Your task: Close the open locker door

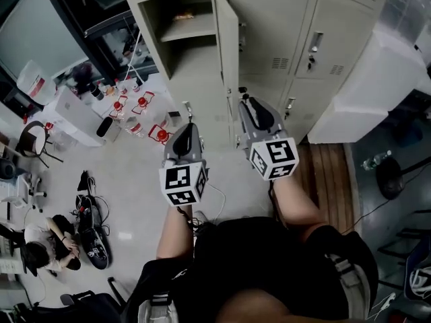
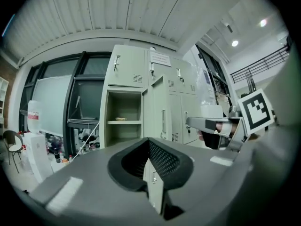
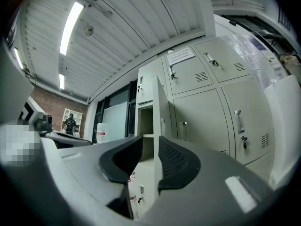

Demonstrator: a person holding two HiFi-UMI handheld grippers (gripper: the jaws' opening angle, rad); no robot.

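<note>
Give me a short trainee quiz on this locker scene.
1. True or false: every door in the lockers is shut.
2. The open door belongs to which column? A leftmost; B middle; C rightmost.
3. Fill in: the left gripper and the right gripper both have jaws that stand ___, with nothing gripped.
Key: 1 false; 2 A; 3 apart.
</note>
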